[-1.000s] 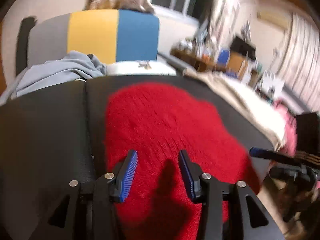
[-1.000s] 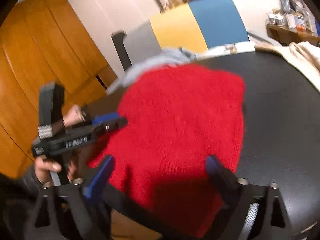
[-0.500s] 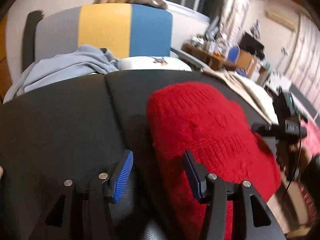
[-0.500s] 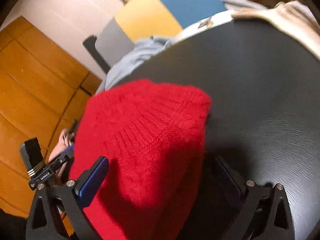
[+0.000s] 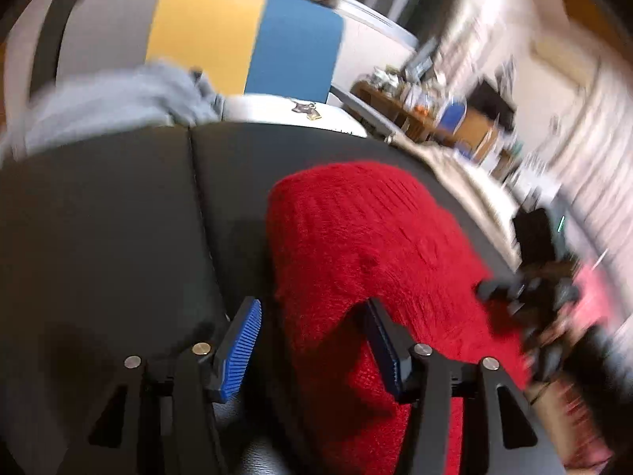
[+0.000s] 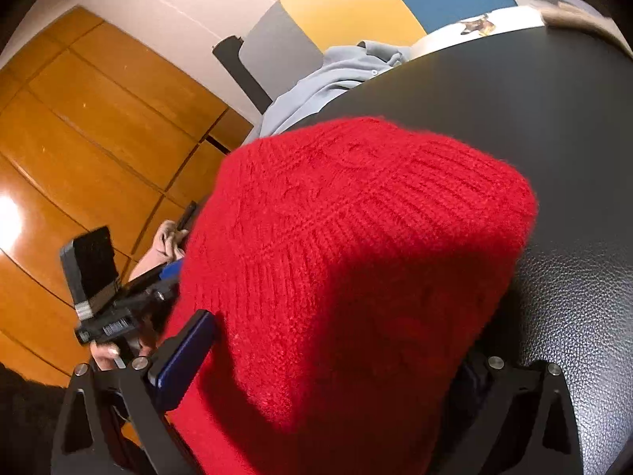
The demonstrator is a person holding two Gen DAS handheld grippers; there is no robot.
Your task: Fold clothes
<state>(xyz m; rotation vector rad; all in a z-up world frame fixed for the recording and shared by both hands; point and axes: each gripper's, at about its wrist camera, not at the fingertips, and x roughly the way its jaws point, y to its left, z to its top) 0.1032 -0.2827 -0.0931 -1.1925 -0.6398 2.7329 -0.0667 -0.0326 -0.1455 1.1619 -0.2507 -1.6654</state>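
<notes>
A red knit sweater [image 5: 364,237] lies in a folded bundle on the black leather surface [image 5: 103,217]. My left gripper [image 5: 312,348] hovers at its near left edge. Its jaws are opening, and the sweater's edge lies loose between the blue pads [image 5: 241,346], which do not press it. In the right wrist view the sweater [image 6: 356,237] fills the middle. My right gripper [image 6: 328,372] stands wide open at the near right corner, the knit bulging between its fingers and hiding most of the right one. Each gripper shows in the other's view: right gripper [image 5: 526,293], left gripper [image 6: 118,316].
A grey-blue garment [image 5: 118,103] and a white printed one [image 5: 292,113] lie at the surface's far edge. Behind them stands a chair back [image 5: 245,35] in grey, yellow and blue. Beige cloth [image 5: 455,170] lies far right. Wooden cabinet doors [image 6: 79,126] are to the left.
The left gripper has shifted left, off the sweater's middle to its left edge, and its jaws have widened. The right gripper came down closer over the sweater's right side. The sweater now looks narrower.
</notes>
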